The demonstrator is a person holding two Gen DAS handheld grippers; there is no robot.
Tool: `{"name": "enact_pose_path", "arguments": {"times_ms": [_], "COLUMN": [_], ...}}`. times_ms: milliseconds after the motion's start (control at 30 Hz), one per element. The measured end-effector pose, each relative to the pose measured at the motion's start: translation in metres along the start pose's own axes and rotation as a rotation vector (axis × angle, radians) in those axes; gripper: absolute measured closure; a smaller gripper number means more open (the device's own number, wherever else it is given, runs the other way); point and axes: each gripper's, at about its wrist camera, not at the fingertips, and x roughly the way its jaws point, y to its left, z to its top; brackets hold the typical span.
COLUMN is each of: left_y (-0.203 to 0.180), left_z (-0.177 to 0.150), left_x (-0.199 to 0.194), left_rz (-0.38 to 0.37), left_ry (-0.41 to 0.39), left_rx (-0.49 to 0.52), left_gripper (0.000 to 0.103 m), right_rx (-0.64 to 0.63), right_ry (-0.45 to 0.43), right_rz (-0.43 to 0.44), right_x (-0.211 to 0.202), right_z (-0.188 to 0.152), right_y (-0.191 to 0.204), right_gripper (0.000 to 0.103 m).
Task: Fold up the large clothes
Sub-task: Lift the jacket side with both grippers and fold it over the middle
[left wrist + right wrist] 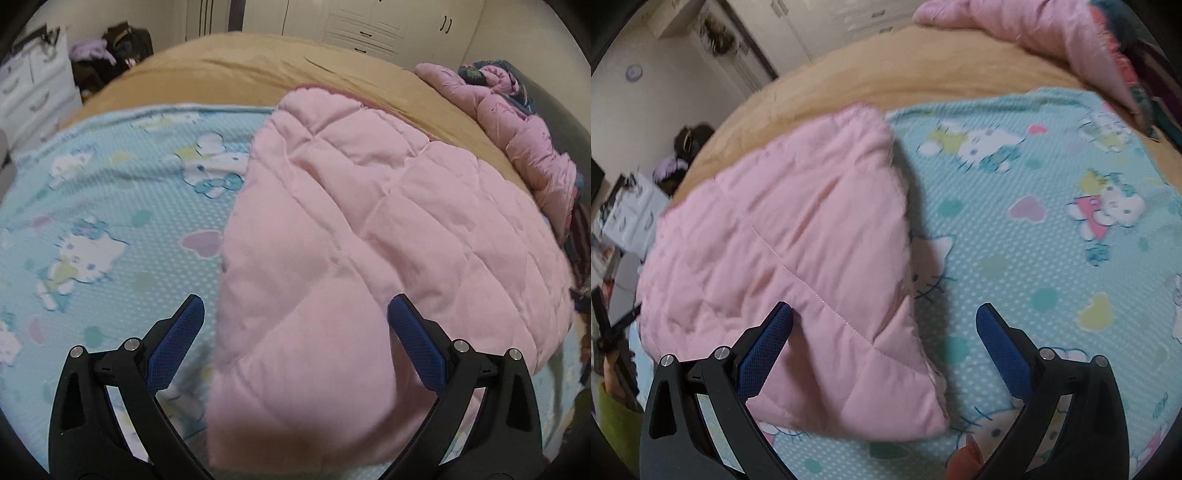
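Pink quilted garment [369,229] lies folded on bed, atop light-blue cartoon-print sheet [110,206], far edge reaching tan blanket [240,70]. Left hand-held gripper [295,321] released, blue pads wide apart, hovering over garment's near left edge, nothing grasped. Right hand-held gripper [884,325] released too, jaws at widest, above garment's near right corner, not clamping it. Second pink padded jacket [517,122] heaped at far right of bed. White drawers [33,92] at far left by wall.
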Motion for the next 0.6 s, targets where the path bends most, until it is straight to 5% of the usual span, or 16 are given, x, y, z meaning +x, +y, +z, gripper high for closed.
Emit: {"name": "enact_pose_path", "arguments": {"times_ms": [400,433,500,600], "left_y": [0.015,0.015,0.01,0.003], "left_z": [0.007,0.006,0.005,0.005], "left_x": [0.043,0.044,0.046,0.047], "left_rz": [-0.183,-0.189,-0.197,-0.213], "left_ry": [0.088,0.085,0.074,0.059], "left_rx": [-0.098,-0.1,-0.09,-0.077], "left_gripper": [0.008,0.008,0.009,0.024], "right_rx": [0.093,0.09,0.093,0.073], "right_ry": [0.153,0.149,0.133,0.098], "right_rz": [0.225,0.234,0.287,0.226], "right_x": [0.065,0.066,0.068,0.064], "right_z": [0.019,0.02,0.019,0.017], "right_y": [-0.016,-0.015,-0.01,0.004], "right_gripper": [0.005,0.01,0.038,0.048]}}
